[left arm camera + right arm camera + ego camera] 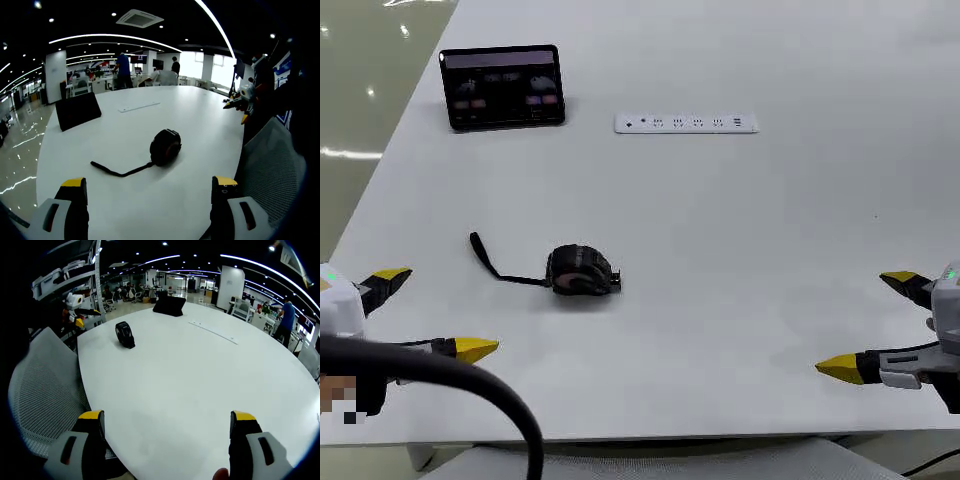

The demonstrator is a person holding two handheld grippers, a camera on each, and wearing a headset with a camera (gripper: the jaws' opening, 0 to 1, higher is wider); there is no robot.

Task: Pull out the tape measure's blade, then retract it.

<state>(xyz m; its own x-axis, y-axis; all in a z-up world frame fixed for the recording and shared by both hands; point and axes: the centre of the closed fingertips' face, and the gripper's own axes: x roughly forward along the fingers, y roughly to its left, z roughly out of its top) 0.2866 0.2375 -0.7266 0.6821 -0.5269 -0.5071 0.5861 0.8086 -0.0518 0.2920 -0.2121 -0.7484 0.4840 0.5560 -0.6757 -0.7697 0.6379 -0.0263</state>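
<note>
White table (770, 250) bears the tape measure (582, 270) just ahead of the left tool (437, 310), apart.

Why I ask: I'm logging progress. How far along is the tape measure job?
Nothing looks done: the round black tape measure lies on the white table, blade not drawn out. Nothing in hand: the left hand-held gripper and right hand-held gripper hang open, apart from it. Left: grip, pull, retract.

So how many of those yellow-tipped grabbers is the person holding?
2. The left gripper is at the near left edge of the table, the right gripper at its near right edge, both with jaws open.
</note>
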